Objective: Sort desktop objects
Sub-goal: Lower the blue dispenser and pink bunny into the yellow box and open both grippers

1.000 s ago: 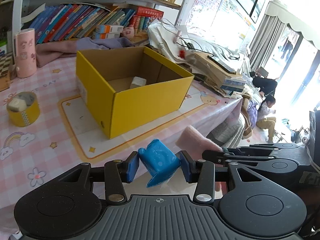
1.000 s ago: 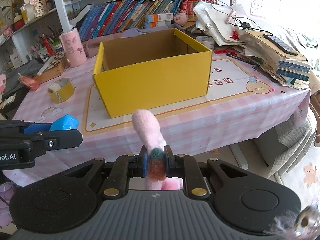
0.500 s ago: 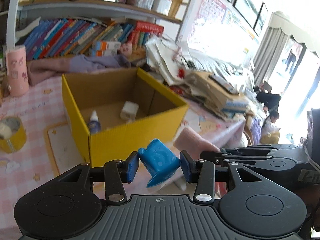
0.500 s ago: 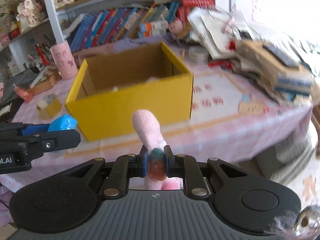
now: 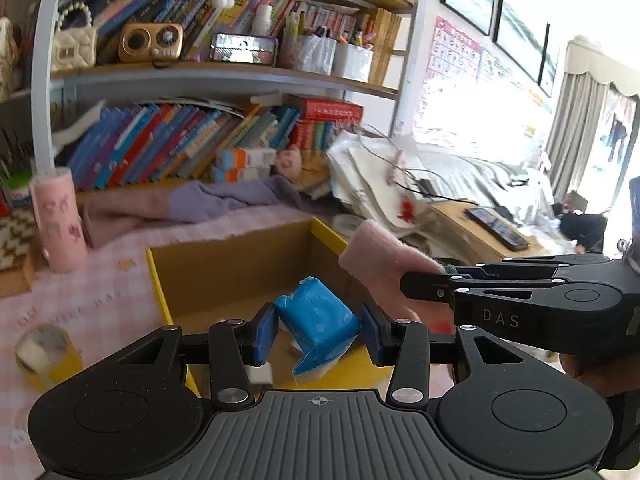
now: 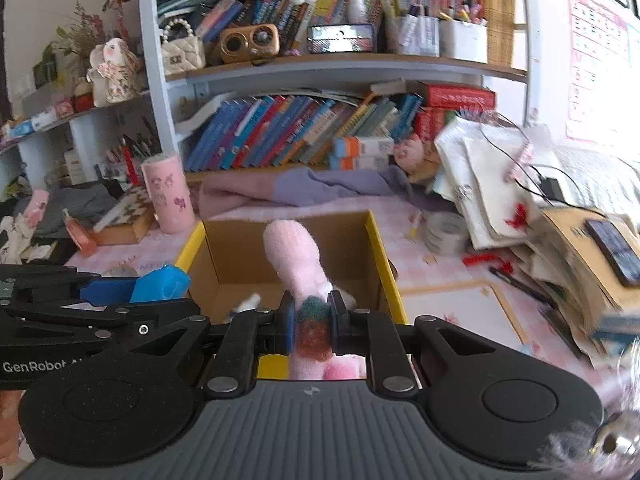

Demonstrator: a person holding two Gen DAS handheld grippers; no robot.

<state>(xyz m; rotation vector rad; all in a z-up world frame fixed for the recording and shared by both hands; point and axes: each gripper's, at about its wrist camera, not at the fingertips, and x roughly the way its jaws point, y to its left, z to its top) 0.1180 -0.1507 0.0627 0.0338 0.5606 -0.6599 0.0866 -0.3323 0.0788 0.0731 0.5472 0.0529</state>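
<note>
My left gripper [image 5: 318, 330] is shut on a blue packet [image 5: 320, 320] and holds it above the near edge of the open yellow cardboard box [image 5: 158, 280]. My right gripper [image 6: 312, 322] is shut on a pink fuzzy plush toy [image 6: 294, 252], also above the box [image 6: 380, 264]. The plush [image 5: 380, 248] and the right gripper [image 5: 520, 300] show at the right of the left wrist view; the blue packet [image 6: 160, 282] shows at the left of the right wrist view. A small white item [image 6: 248, 302] lies inside the box.
A yellow tape roll [image 5: 48, 354] and a pink cup [image 5: 58, 220] stand left of the box on the pink checked tablecloth. A clear tape roll [image 6: 444, 232], piled papers and a phone [image 6: 612, 246] lie to the right. A purple cloth [image 6: 320, 188] and bookshelves stand behind.
Both grippers have moved forward and up over the box, still holding their items. The box now lies directly beneath the fingers, and the upper shelves have come into view.
</note>
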